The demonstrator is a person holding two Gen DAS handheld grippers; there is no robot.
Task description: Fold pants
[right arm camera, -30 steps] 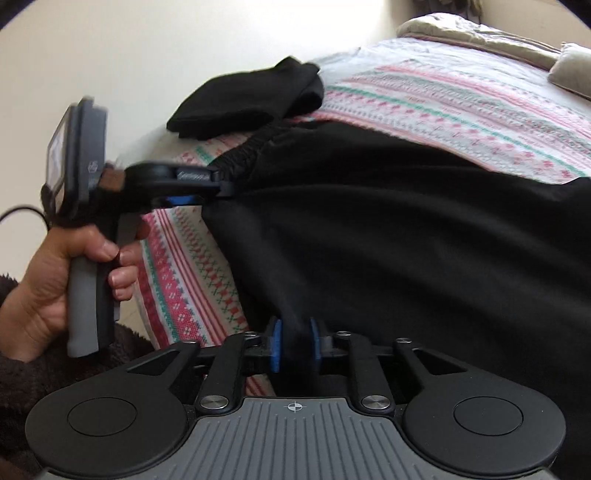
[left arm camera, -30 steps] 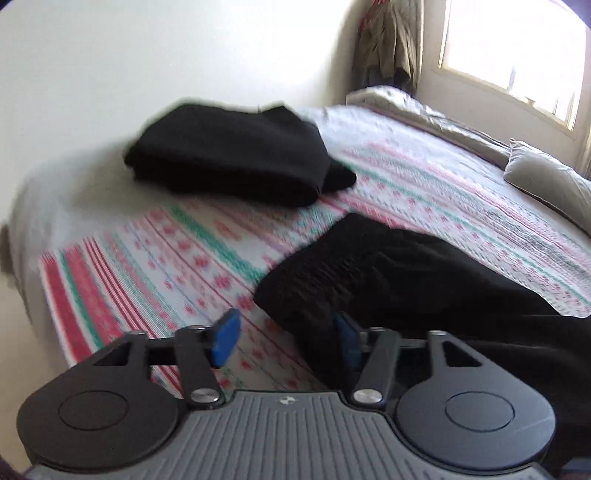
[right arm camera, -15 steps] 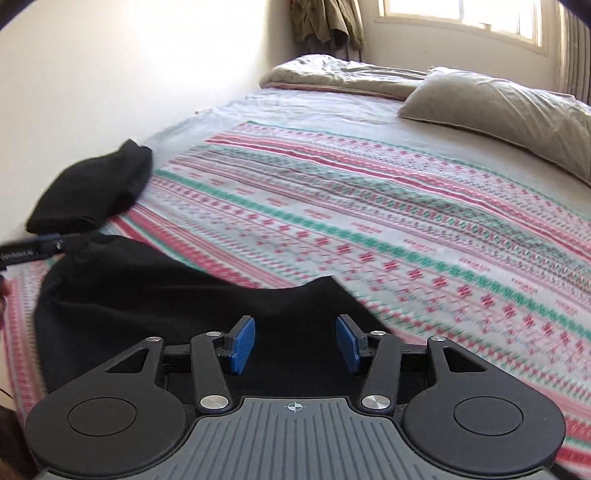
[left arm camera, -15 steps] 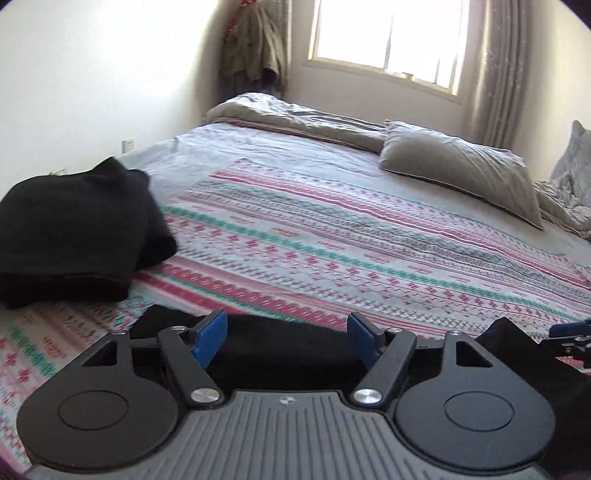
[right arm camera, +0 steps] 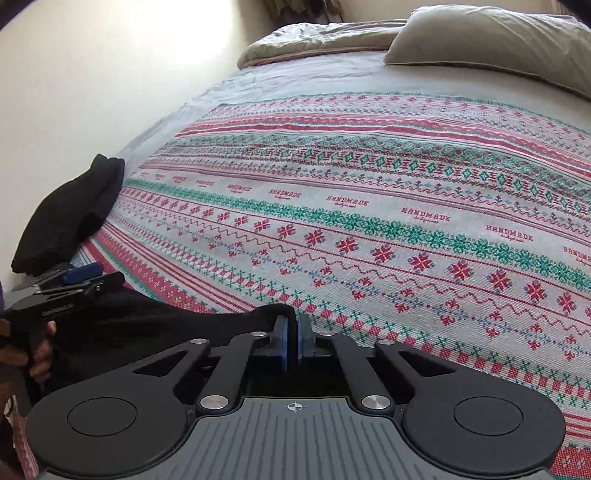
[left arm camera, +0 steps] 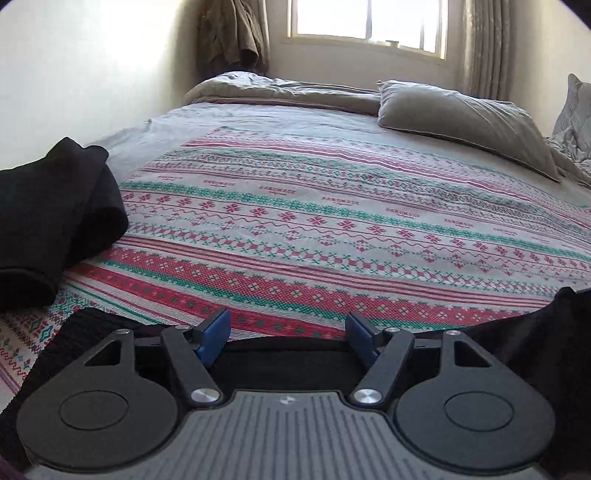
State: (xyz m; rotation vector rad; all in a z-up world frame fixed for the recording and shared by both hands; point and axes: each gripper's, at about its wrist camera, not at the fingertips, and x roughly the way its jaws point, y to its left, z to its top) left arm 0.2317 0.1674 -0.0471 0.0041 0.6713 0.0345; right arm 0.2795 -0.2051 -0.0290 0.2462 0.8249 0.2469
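presently, at the far left of the left wrist view, a folded black garment (left arm camera: 55, 221) lies on the bed's edge, resting partly on the patterned blanket (left arm camera: 332, 236). the same garment (right arm camera: 70, 218) shows at the left of the right wrist view, near the wall. just below it there, the left gripper (right arm camera: 79, 275) is seen from the side, held in the person's left hand (right arm camera: 35, 354); its blue pads (right arm camera: 83, 272) sit at the edge of the black pants (right arm camera: 155, 325).

moving to the centre of the left wrist view, the left gripper (left arm camera: 288, 330) has its jaws spread wide, holding nothing between them; the blue pads (left arm camera: 214, 332) stand well apart above the pants (left arm camera: 288, 354), whose black fabric runs along the bottom of the view and rises in a peak at the lower right. the pants lie at the near edge of the bed on the blanket.

in the centre of the right wrist view, the right gripper (right arm camera: 294, 341) has its jaws drawn narrow, pinching a raised fold of the pants between the blue pads (right arm camera: 282, 341).

further right, a grey-brown pillow (left arm camera: 469, 122) lies at the head of the bed, beside a rumpled duvet (left arm camera: 280, 90). a window (left arm camera: 367, 22) stands above, with a curtain (left arm camera: 484, 44) to its right.
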